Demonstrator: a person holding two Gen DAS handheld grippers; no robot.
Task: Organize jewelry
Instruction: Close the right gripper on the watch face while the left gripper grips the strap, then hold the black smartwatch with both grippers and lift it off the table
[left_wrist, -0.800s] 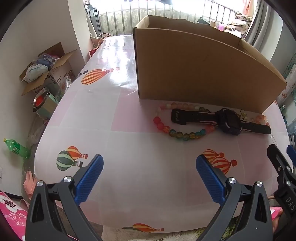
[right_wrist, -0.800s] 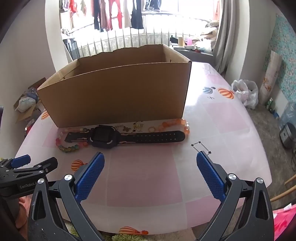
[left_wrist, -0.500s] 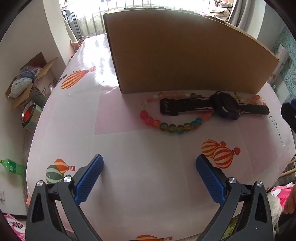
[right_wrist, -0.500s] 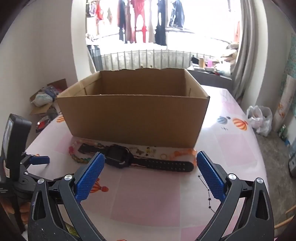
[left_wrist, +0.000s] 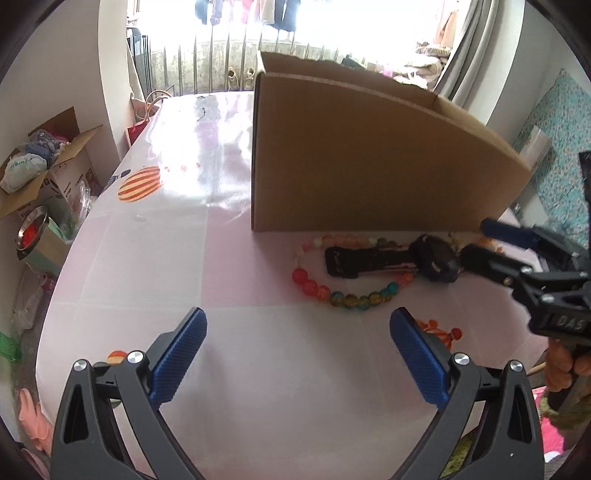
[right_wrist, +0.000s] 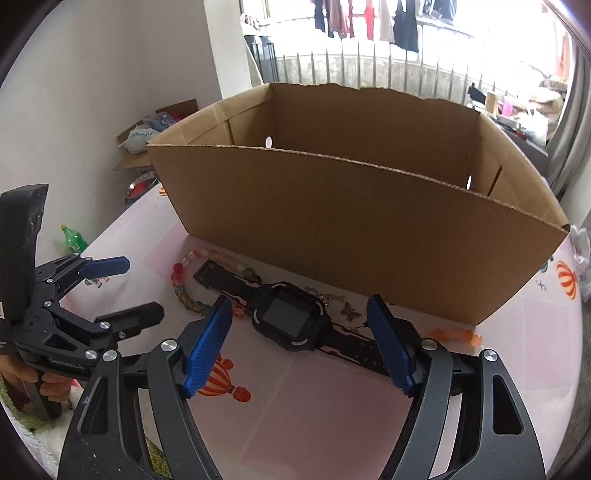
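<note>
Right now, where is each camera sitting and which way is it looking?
Left wrist: on the left gripper, angled down across the table at the box's left end; the right gripper and a hand show at right.
Right wrist: on the right gripper, angled down, jaws open around the watch; the left gripper shows at left.
Shared: box, watch, beads, each other's gripper.

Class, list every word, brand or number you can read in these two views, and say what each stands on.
"DAS": on the body of the right gripper, left wrist view.
Print on the floor box: too small to read.
Lettering on the left gripper body: blurred.
Watch screen: blank.
</note>
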